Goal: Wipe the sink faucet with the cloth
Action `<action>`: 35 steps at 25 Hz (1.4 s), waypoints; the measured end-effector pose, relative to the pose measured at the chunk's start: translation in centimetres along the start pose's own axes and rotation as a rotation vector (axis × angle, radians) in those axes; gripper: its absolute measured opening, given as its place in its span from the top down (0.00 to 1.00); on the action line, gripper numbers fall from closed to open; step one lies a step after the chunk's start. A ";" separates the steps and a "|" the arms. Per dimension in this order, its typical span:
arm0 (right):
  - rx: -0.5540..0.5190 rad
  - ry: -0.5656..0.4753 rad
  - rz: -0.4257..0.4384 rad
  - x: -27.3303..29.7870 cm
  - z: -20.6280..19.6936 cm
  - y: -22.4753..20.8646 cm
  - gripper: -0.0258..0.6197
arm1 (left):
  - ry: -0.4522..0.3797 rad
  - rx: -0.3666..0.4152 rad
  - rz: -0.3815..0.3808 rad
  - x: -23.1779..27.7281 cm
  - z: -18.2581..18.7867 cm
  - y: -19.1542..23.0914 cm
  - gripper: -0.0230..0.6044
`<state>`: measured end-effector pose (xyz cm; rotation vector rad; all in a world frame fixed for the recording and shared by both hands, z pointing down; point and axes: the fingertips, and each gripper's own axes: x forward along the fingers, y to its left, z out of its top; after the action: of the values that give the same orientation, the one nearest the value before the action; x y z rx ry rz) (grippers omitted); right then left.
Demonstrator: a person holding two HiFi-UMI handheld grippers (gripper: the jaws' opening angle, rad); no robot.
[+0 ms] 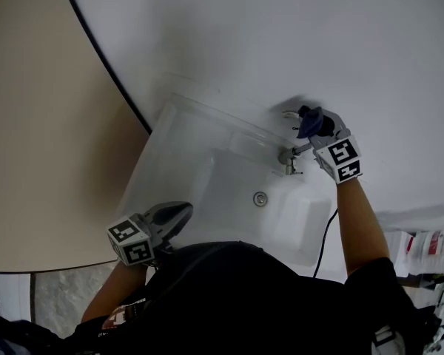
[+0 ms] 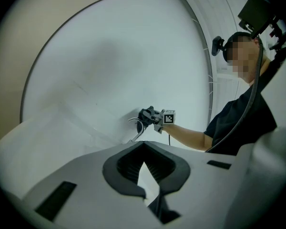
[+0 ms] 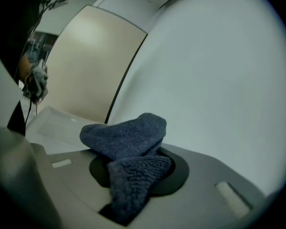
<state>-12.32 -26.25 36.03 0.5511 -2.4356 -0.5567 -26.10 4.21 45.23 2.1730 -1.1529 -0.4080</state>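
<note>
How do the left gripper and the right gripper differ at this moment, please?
The right gripper is shut on a blue cloth; the left gripper is shut with nothing between its jaws. The right gripper is close by the faucet, at the far side of the sink; the left gripper is at the sink's near side, well away from the faucet. Both carry a cube with square markers.

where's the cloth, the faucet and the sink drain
cloth [image 3: 126,137]: right gripper view, on its upper fold.
faucet [image 1: 288,157]: head view, on its metal body.
sink drain [image 1: 260,198]: head view, on the round metal ring.
</note>
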 end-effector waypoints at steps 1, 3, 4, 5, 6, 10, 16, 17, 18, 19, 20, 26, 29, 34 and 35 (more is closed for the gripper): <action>0.039 -0.064 0.010 0.2 1.8 -0.5 0.83 | 0.000 0.005 -0.001 0.1 0.2 -0.3 0.96; 0.135 -0.189 -0.002 0.1 4.0 -2.0 0.83 | 0.005 0.022 -0.002 0.3 0.8 -0.9 0.96; 0.184 -0.223 -0.021 -0.1 3.9 -2.8 0.83 | 0.006 0.027 -0.003 0.3 0.9 -1.0 0.96; 0.232 -0.222 -0.041 -0.1 2.9 -3.3 0.83 | 0.006 0.027 -0.003 0.2 1.0 -1.0 0.96; 0.274 -0.187 -0.056 0.0 1.0 -3.4 0.82 | 0.006 0.024 -0.001 0.0 0.9 -0.9 0.96; 0.373 -0.005 -0.045 -0.1 -5.8 -1.6 0.75 | 0.017 0.012 0.010 -0.2 0.6 -0.4 0.96; 0.480 0.052 0.047 -1.2 -8.5 0.1 0.60 | 0.032 0.012 -0.012 0.7 0.2 -1.0 0.96; 0.479 0.059 0.065 -1.3 -8.6 0.5 0.59 | 0.032 0.012 -0.020 0.8 0.1 -1.1 0.96; 0.482 0.065 0.081 -1.5 -8.7 0.8 0.59 | 0.031 0.011 -0.027 0.8 0.0 -1.1 0.96; 0.491 0.072 0.094 -1.7 -8.8 1.0 0.59 | 0.029 0.007 -0.028 0.9 0.0 -1.1 0.96; 0.505 0.082 0.099 -1.9 -9.0 1.0 0.59 | 0.030 0.003 -0.023 0.8 0.0 -1.0 0.96; 0.644 -0.049 0.120 -5.5 -5.0 -1.6 0.84 | 0.031 0.003 -0.010 0.6 0.3 -1.2 0.96; 0.740 -0.355 0.246 -8.3 2.7 -2.0 0.84 | 0.018 0.007 -0.025 0.7 0.0 -1.2 0.96; 0.806 -0.441 0.242 -8.7 4.8 -2.5 0.84 | 0.024 0.026 -0.034 1.0 0.2 -1.5 0.96; 0.812 -0.373 0.173 -8.1 2.5 -3.1 0.84 | 0.025 0.027 -0.036 1.0 0.2 -1.5 0.96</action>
<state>-7.02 -24.18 29.02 0.5675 -2.9888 0.4851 -24.71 3.98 44.08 2.2188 -1.1134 -0.3816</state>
